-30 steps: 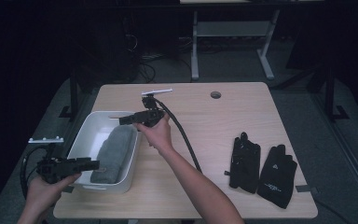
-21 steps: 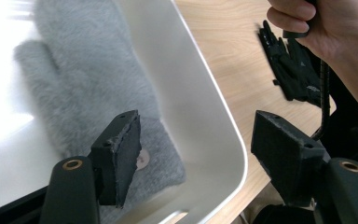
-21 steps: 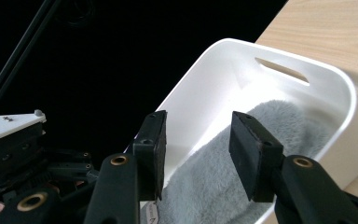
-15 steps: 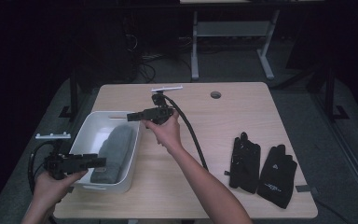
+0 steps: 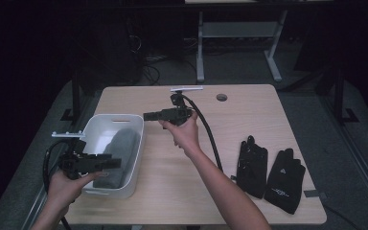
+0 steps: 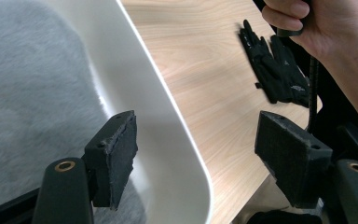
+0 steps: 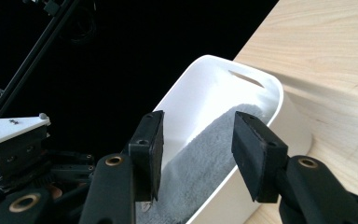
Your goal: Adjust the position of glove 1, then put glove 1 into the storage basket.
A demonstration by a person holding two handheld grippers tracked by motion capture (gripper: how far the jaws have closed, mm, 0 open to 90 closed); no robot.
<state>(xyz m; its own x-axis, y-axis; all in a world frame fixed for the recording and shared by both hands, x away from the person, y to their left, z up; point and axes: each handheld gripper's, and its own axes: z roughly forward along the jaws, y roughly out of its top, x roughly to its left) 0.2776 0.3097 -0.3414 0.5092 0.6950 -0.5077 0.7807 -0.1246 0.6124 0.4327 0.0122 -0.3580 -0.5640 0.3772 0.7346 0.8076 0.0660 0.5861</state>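
Observation:
A white tub [image 5: 139, 139] stands at the table's left with a folded grey towel [image 5: 120, 148] lying in it. My left gripper [image 5: 117, 163] hovers level over the tub's near end, pointing right. In the left gripper view it [image 6: 196, 154] is open above the tub wall [image 6: 161, 121], beside the towel [image 6: 32, 93]. Its jaws have just been opening, with nothing between them. My right gripper [image 5: 146, 116] hangs open just right of the tub's far corner, pointing left. In the right gripper view it [image 7: 198, 151] looks at the tub [image 7: 214, 77] and towel [image 7: 186, 186], gripping nothing.
A pair of black gloves [image 5: 251, 165] [image 5: 282, 179] lies flat at the table's right front, also seen as gloves [image 6: 275, 65] in the left gripper view. A round cable hole [image 5: 222, 97] sits near the far edge. The right gripper's cable [image 5: 211, 139] trails across the middle.
The right gripper has drawn back rightward, from over the tub to beside its far corner. The left gripper has moved right, over the tub's near end. The towel lies unmoved.

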